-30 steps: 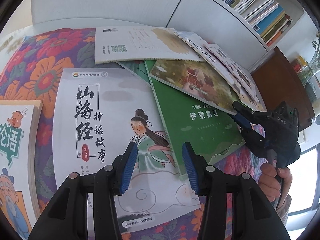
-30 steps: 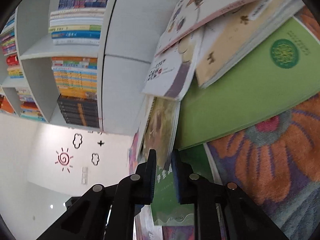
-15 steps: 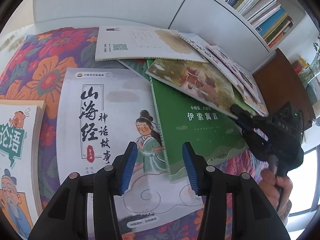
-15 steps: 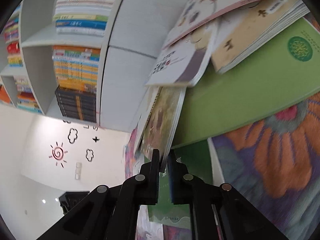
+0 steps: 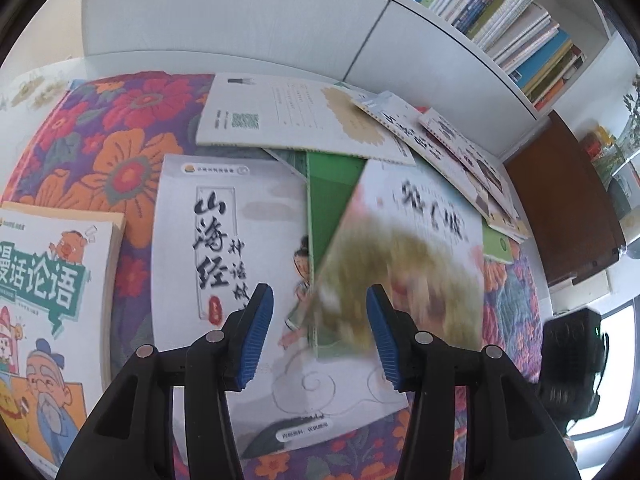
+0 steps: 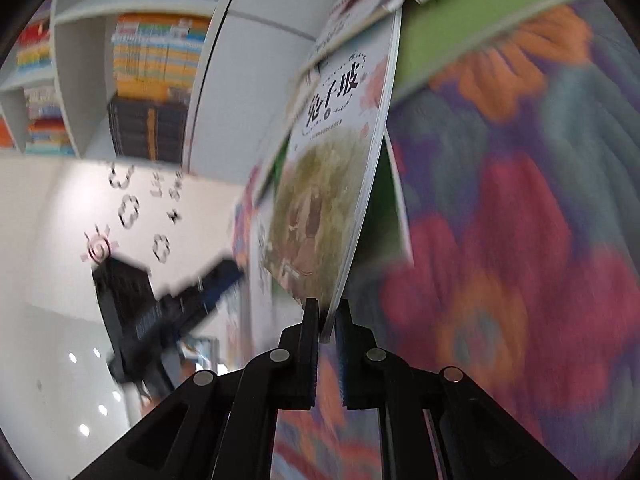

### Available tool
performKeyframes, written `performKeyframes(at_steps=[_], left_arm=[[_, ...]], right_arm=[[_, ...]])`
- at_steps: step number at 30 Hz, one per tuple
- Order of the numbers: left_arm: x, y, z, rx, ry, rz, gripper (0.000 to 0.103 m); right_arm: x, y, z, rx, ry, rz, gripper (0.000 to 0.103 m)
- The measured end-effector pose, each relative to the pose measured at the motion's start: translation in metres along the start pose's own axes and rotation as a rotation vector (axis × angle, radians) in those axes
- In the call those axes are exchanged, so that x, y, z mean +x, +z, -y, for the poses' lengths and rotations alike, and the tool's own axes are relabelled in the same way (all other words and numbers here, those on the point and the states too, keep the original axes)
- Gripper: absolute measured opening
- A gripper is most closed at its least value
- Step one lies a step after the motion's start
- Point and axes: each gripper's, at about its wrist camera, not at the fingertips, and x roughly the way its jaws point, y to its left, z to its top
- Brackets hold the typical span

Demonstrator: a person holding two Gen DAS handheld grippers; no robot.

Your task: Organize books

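The right gripper point(image 6: 327, 316) has closed its jaws tight on the near corner of the rabbit picture book point(image 6: 328, 184) — half a second ago the corner only sat between them — and the book, which lay flat on the heap a second ago, now tilts up on edge, its far end still caught under the fanned-out books. In the left wrist view the same book point(image 5: 404, 264) has swung, blurred, across the green book point(image 5: 326, 216), so the lift out of the pile looks under way and this volume is probably the next one to be sorted. The left gripper point(image 5: 320, 332) has barely shifted; its jaws stand part open with nothing between them, hovering over the white storybook point(image 5: 224, 264) at the near edge of the flowered cloth point(image 5: 120, 152). A cartoon-cover book point(image 5: 48, 300) lies at the cloth's left edge, well apart. Toward the far edge a pale book point(image 5: 288, 116) and several thin ones point(image 5: 452, 152) overlap the heap — these may drag or slide as the held book comes free. Behind stands a white bookshelf point(image 5: 500, 16), already crowded.
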Motion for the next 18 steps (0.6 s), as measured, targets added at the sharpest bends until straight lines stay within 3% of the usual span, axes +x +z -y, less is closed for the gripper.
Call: performKeyframes(at_steps=[4, 7, 8, 9, 12, 15, 18], left_arm=[[0.004, -0.033, 0.01, 0.041, -0.017, -0.037, 0.046], [0.007, -0.055, 0.027, 0.087, -0.029, -0.081, 0.046], [0.005, -0.061, 0.035, 0.114, -0.017, -0.08, 0.046], [0.004, -0.067, 0.044, 0.142, 0.003, -0.075, 0.046], [0.001, -0.084, 0.068, 0.197, 0.022, -0.073, 0.046], [0.008, -0.095, 0.08, 0.192, 0.072, -0.094, 0.046], [0.019, -0.103, 0.082, 0.167, 0.141, -0.102, 0.046]], right_arm=[[-0.024, -0.038, -0.002, -0.052, -0.088, -0.081, 0.008], [-0.041, -0.066, -0.005, -0.147, -0.247, -0.167, 0.012], [-0.047, -0.073, -0.007, -0.197, -0.343, -0.196, 0.013], [-0.052, -0.075, -0.01, -0.224, -0.375, -0.201, 0.014], [-0.066, -0.064, -0.02, -0.278, -0.484, -0.15, 0.015], [-0.067, -0.045, -0.025, -0.308, -0.497, -0.084, 0.02], [-0.053, -0.029, -0.024, -0.299, -0.507, -0.074, 0.021]])
